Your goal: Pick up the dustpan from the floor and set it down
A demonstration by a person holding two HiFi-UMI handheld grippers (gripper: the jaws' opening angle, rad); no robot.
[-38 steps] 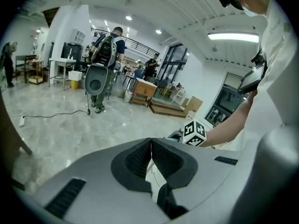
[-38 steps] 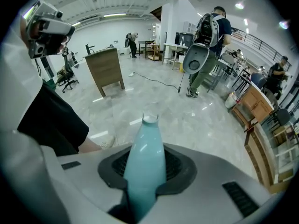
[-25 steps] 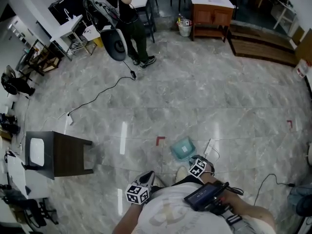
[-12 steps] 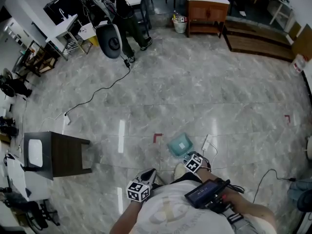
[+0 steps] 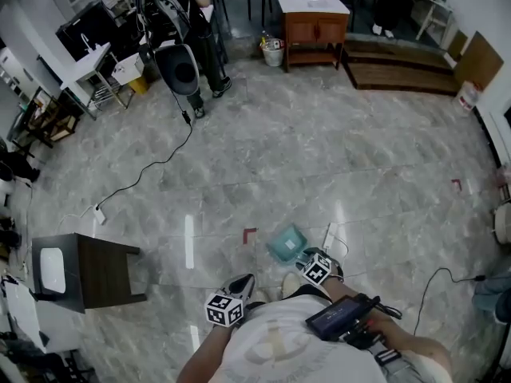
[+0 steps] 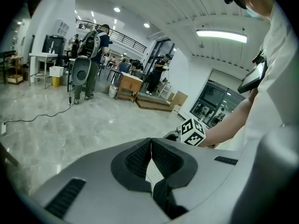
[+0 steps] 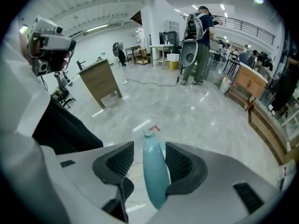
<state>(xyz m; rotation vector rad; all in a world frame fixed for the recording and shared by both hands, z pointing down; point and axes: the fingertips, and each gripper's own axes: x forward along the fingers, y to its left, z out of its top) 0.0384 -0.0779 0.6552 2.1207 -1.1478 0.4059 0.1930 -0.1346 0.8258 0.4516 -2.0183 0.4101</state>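
Loosening its hold, the right gripper (image 7: pixel 148 154) was spreading its jaws wider than a second before, with the handle of the teal plastic dustpan (image 5: pixel 287 242) loose between them. The pan rested on the grey marble floor (image 5: pixel 335 174), so the set-down looked done. That gripper pointed steeply down; the left gripper (image 6: pixel 151 147) hung pressed together, empty.

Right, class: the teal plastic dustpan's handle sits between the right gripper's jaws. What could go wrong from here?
1. The right gripper has its jaws opening with the teal plastic dustpan's handle between them, close to one pad. Pulling away crookedly could snag it and drag the pan.
2. A white cable lies on the grey marble floor beside the dustpan. The gripper or the pan might catch it.
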